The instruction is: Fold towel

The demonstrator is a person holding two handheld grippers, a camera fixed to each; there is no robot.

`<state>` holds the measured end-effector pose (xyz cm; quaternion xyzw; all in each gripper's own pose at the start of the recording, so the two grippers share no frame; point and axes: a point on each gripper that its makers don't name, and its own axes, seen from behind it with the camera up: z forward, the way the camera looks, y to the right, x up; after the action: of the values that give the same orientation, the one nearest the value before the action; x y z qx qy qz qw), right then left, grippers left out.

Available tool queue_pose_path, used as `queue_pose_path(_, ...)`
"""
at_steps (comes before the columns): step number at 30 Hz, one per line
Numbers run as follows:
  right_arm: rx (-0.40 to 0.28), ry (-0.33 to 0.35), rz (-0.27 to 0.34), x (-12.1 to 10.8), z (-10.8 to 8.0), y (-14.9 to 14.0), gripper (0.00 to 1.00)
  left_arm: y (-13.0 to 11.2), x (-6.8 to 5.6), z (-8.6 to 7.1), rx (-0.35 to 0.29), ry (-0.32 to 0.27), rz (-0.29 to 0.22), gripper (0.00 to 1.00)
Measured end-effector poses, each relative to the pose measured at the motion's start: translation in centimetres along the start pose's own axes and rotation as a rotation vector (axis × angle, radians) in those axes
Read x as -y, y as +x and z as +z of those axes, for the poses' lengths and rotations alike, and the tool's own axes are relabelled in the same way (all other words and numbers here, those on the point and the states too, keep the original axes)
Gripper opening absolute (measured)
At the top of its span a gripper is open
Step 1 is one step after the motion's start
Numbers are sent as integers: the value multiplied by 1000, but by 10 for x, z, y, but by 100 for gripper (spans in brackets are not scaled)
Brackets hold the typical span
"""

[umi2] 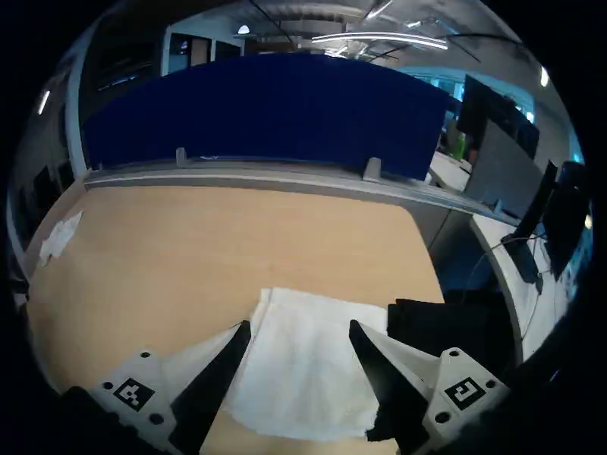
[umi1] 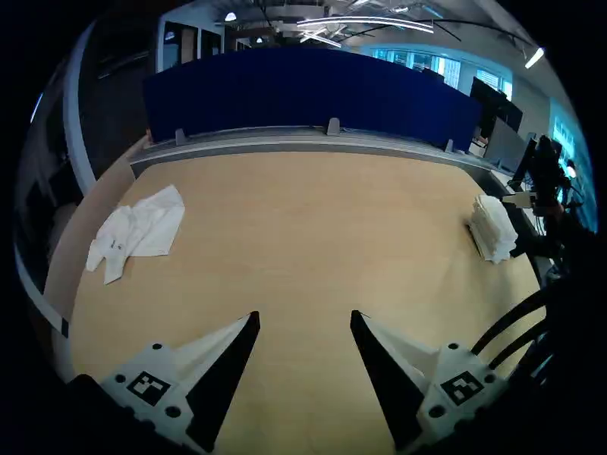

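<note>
Left gripper [umi1: 303, 322], fingers released, faced the wooden table [umi1: 319, 220]; the crumpled white towel [umi1: 140, 227] lay at ten o'clock. Right gripper [umi2: 300, 330], fingers spread, framed a stack of folded towels [umi2: 307, 371] at six o'clock.

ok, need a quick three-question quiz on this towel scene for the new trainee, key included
1. True or false: the left gripper is shut on the crumpled towel.
2. What lies just ahead of the open right gripper? A) folded white towels B) a mug C) a book
3. Fill in: the divider behind the table is ___.
Key: 1 false; 2 A; 3 blue.
</note>
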<state>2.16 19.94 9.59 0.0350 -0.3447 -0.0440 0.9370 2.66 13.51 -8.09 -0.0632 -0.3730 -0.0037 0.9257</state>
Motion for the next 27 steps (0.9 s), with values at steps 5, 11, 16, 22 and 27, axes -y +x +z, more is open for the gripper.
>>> queue_pose_path(5,-57,-18,29,17,-31,4,100,6,1,1,-20,-14,-1,88)
queue_pose_path(11,-109,9,67,60,-74,-2,100,14,2,2,-45,-35,0,88)
queue_pose_path(16,-154,8,89,93,-108,-7,100,21,4,3,-62,-50,7,88)
queue_pose_path(22,-164,30,109,137,-138,-18,100,28,8,2,-84,-64,9,88)
queue_pose_path(27,-209,56,122,171,-151,-13,100,34,13,1,-107,-69,2,88)
